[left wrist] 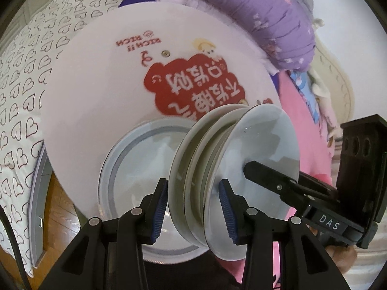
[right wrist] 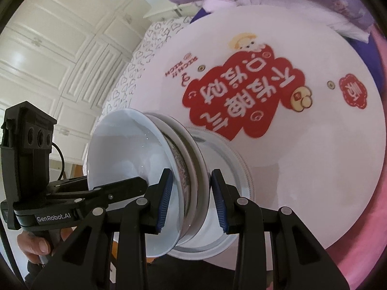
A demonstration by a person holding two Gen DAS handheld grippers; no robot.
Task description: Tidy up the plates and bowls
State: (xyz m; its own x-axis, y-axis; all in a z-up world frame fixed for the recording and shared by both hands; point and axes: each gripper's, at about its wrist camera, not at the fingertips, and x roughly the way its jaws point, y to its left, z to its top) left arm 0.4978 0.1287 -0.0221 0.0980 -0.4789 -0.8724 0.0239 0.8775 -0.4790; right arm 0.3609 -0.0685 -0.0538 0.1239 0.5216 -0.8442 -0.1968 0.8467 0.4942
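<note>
White nested bowls (left wrist: 232, 166), three, one plate (left wrist: 135, 169) beneath

Both fisheye views were bright and evenly daylit, curving hard toward dark vignetted corners. Soft glare sat on the white bowl (right wrist: 135, 149), and motion blur smeared the red print on the round table (left wrist: 96, 91).

Round printed table (left wrist: 96, 91), purple quilt (left wrist: 266, 12)
</note>
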